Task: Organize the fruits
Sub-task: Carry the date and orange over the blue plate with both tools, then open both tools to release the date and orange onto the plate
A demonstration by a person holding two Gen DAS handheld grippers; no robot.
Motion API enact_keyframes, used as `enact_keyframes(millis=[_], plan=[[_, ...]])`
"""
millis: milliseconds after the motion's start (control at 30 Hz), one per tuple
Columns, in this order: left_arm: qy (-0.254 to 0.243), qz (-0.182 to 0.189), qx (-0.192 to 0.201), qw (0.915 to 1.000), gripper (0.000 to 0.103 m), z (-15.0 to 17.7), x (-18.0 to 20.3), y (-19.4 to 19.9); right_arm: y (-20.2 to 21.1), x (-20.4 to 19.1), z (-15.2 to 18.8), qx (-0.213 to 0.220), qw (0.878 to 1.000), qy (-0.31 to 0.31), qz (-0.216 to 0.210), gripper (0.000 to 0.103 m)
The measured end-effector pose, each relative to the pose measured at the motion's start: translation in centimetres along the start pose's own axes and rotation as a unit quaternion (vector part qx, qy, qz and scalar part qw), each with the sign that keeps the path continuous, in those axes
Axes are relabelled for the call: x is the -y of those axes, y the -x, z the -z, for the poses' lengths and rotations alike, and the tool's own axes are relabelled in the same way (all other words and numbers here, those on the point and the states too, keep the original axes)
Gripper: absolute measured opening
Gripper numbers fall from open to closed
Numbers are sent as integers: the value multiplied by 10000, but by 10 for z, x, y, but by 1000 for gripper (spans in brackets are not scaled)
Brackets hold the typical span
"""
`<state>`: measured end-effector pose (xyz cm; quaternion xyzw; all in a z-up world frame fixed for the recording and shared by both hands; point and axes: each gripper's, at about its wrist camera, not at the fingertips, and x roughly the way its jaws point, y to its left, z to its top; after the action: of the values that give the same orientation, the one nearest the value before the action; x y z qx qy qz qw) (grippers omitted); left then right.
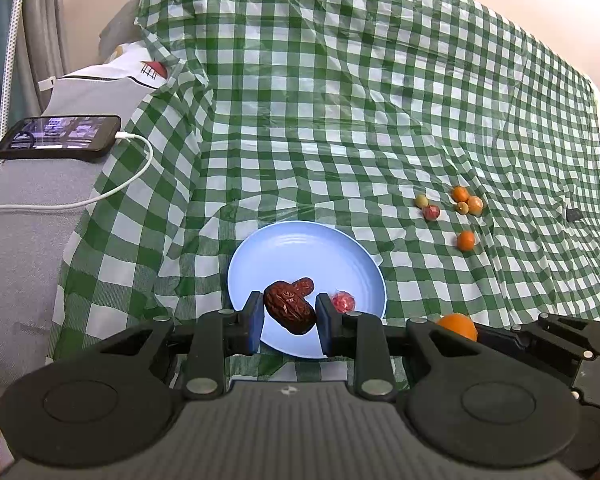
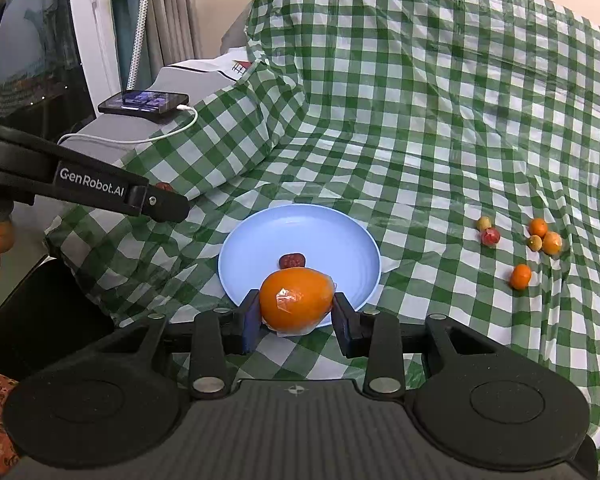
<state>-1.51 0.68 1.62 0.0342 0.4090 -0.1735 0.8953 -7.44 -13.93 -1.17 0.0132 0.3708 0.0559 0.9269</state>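
We count one blue plate (image 1: 300, 248) on the green-checked cloth (image 1: 340, 100). Left tool (image 1: 290, 322): nearly closed, pads clamped on one dark red date (image 1: 290, 310), held over the plate's near part. On the plate we see one more date (image 1: 306, 286) and one small pink-red fruit (image 1: 343, 302). Right tool (image 2: 296, 316): narrow opening, gripping one wrapped orange (image 2: 296, 300) above the plate's near rim.

Loose fruit on the cloth, right of the plate, well apart from it: six pieces. One pair, a yellow-green one (image 2: 484, 223) touching a red one (image 2: 490, 237); one cluster of three (image 2: 544, 236), orange and yellowish; one lone small orange (image 2: 520, 276) nearer us.

One phone (image 1: 60, 137) with one white cable (image 1: 112, 190) lies on the grey surface at left.
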Motion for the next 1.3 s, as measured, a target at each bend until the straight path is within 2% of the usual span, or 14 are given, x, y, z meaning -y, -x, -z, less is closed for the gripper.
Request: enact_keyframes(millis=[633,967,1300], plan=[[83,-20,-137,9999,30,-22,-5,-32,-34,11,-23,-15,10000,-28,36,39],[109,-90,-245,9996,30,-39,-7,-70,-72,16,-32,-234,9997,-42,27,39],[-28,-186,-570,9982,30,-41,-13,-117,-112,23,-32,-630,9980,-42,12,39]])
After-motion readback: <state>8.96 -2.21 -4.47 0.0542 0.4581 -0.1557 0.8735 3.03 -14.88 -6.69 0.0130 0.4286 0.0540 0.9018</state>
